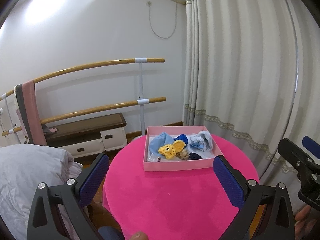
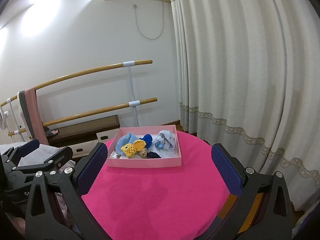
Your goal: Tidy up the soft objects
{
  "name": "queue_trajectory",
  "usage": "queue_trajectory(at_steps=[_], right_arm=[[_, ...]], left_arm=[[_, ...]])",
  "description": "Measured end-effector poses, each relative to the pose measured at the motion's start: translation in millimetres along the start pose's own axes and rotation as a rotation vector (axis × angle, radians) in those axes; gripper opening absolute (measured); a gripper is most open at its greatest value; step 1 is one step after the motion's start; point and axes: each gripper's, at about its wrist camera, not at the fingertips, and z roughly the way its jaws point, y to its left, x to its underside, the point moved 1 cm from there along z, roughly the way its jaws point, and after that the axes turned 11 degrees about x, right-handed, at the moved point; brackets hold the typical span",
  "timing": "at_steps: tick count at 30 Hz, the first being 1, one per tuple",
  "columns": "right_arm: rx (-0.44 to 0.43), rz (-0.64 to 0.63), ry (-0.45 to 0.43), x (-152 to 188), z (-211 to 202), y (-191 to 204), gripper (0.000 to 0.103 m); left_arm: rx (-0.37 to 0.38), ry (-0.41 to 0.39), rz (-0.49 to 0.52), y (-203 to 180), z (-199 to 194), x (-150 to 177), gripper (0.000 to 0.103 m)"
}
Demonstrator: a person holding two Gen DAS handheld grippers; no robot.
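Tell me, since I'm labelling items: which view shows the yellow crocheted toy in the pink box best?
The left wrist view: the yellow crocheted toy appears larger, its dark eye readable. The right wrist view shows the same toy smaller, near the pink box's left side.

Round pink table (image 1: 170, 200), pink box (image 1: 178, 165) on it

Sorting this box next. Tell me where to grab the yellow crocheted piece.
Take the yellow crocheted piece by its raised, fanned flap, coming down from above. It lies on top of the pile in the pink box, whose walls block a sideways approach. Both tongs are open.
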Motion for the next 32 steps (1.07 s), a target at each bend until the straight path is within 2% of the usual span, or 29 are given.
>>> queue_trajectory(at_steps=[21, 32], right_arm=[[-0.001, -0.002, -0.008, 2.4, -4.0, 1.3, 0.103], [-0.003, -0.002, -0.009, 2.2, -4.8, -0.2, 0.103]], left_arm=[[0.003, -0.011, 0.002, -7.9, 2.6, 4.5, 0.103], [-0.014, -0.048, 0.017, -15.6, -0.3, 13.1, 0.103]])
